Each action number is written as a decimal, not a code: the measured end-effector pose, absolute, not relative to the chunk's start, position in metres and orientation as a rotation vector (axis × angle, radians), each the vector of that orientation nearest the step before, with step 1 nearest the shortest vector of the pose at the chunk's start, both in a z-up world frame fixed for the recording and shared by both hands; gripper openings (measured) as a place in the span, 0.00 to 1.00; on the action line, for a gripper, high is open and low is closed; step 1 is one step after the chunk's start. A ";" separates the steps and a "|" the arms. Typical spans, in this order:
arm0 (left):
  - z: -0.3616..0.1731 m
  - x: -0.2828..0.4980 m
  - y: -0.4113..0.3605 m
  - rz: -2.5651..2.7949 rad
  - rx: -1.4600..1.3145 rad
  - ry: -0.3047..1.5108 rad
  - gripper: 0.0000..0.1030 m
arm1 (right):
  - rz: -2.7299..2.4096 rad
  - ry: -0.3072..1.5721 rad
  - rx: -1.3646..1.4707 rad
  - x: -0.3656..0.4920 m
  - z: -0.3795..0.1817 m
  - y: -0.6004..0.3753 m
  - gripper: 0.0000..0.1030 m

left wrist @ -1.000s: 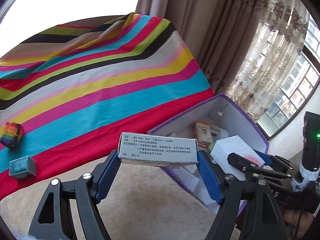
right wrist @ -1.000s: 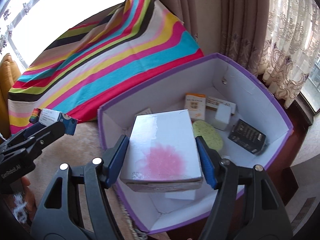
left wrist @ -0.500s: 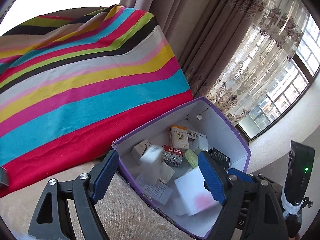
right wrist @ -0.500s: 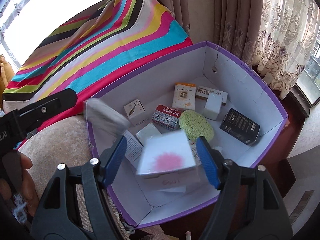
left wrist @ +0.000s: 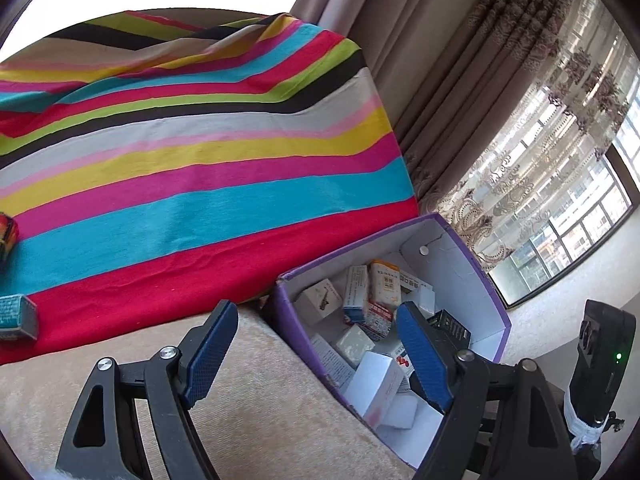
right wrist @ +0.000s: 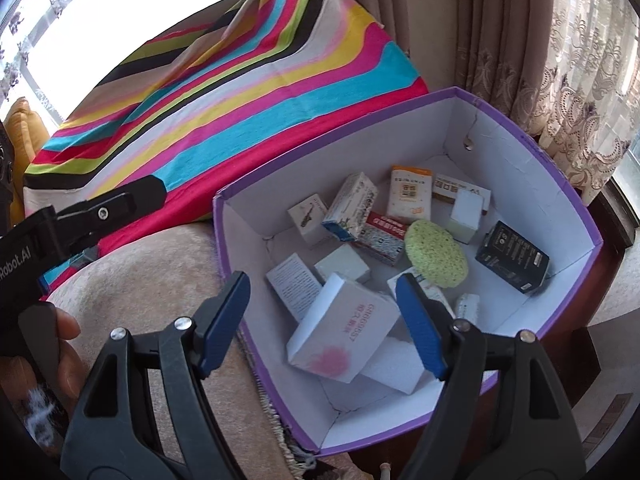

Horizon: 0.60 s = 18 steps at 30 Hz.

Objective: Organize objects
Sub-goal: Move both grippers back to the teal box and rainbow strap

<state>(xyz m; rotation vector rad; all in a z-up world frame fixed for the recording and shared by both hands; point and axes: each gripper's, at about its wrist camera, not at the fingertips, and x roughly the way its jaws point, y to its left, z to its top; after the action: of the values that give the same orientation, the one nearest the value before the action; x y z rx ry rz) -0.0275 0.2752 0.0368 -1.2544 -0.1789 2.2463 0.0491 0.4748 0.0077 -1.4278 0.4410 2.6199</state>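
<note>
Both tools hang empty over the purple box (right wrist: 576,208), so the step in hand looks like going back for more loose items. The left tool (left wrist: 308,356) has its blue pads spread wide with only the beige cushion (left wrist: 256,396) and the box's near corner showing between them; nothing is gripped or touched. The right tool (right wrist: 324,320) is likewise released, pads wide, with the white carton (right wrist: 344,332) lying tilted in the box below the gap, apart from either pad. Beyond it inside the box lie the green sponge (right wrist: 436,254), a black carton (right wrist: 512,256) to the right, and several small packets further off. What seems left to tidy sits far to the left of the left tool, on the striped cloth (left wrist: 200,184): a teal packet (left wrist: 16,316) at the cloth's lower edge and a rainbow-coloured thing (left wrist: 6,236) just beyond it, both cut by the frame's edge. To do the next reach well, I would swing the left tool across to the teal packet, keep the pads wide until they straddle its short sides, and press lightly so the soft cloth does not bunch up under them. The right tool should lift clear of the box rim first, since its right pad hangs low over the cartons and could catch one on the way out.
</note>
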 end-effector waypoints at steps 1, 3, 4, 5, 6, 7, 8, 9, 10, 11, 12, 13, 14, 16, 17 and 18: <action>0.037 -0.028 0.273 2.250 -1.256 -0.186 0.80 | 2.625 0.437 -1.432 0.048 0.008 0.472 0.76; 0.036 -0.029 0.266 2.270 -1.266 -0.191 0.80 | 2.637 0.428 -1.441 0.047 0.009 0.466 0.76; 0.036 -0.031 0.261 2.280 -1.273 -0.199 0.80 | 2.643 0.422 -1.445 0.046 0.009 0.463 0.76; 0.036 -0.032 0.256 2.291 -1.281 -0.210 0.80 | 2.648 0.416 -1.450 0.046 0.010 0.460 0.76; 0.036 -0.033 0.251 2.303 -1.290 -0.218 0.80 | 2.654 0.409 -1.456 0.045 0.010 0.456 0.76; 0.036 -0.035 0.245 2.315 -1.298 -0.229 0.80 | 2.660 0.405 -1.460 0.045 0.011 0.453 0.76; 0.035 -0.036 0.239 2.322 -1.308 -0.243 0.80 | 2.666 0.399 -1.464 0.044 0.011 0.450 0.76; 0.035 -0.038 0.232 2.333 -1.319 -0.260 0.80 | 2.671 0.394 -1.468 0.044 0.011 0.448 0.77; 0.034 -0.040 0.226 2.343 -1.325 -0.272 0.80 | 2.673 0.391 -1.470 0.044 0.011 0.446 0.77; 0.034 -0.041 0.221 2.351 -1.332 -0.281 0.80 | 2.674 0.389 -1.474 0.044 0.010 0.445 0.77; 0.034 -0.042 0.214 2.364 -1.338 -0.292 0.80 | 2.675 0.389 -1.479 0.044 0.010 0.443 0.77; 0.034 -0.043 0.208 2.374 -1.344 -0.300 0.80 | 2.676 0.387 -1.481 0.044 0.010 0.442 0.77; 0.034 -0.043 0.202 2.385 -1.350 -0.306 0.80 | 2.678 0.385 -1.483 0.044 0.010 0.441 0.77; 0.034 -0.044 0.187 2.417 -1.363 -0.320 0.80 | 2.682 0.380 -1.484 0.044 0.010 0.440 0.77; 0.034 -0.045 0.181 2.431 -1.369 -0.327 0.80 | 2.684 0.379 -1.485 0.044 0.010 0.440 0.78; 0.034 -0.045 0.172 2.449 -1.376 -0.336 0.80 | 2.683 0.378 -1.487 0.044 0.009 0.439 0.78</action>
<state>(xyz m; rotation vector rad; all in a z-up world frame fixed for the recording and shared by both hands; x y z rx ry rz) -0.0452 0.1717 0.0344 -1.3756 -0.3363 2.4487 0.0440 0.4391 0.0095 -1.4871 0.3781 2.6830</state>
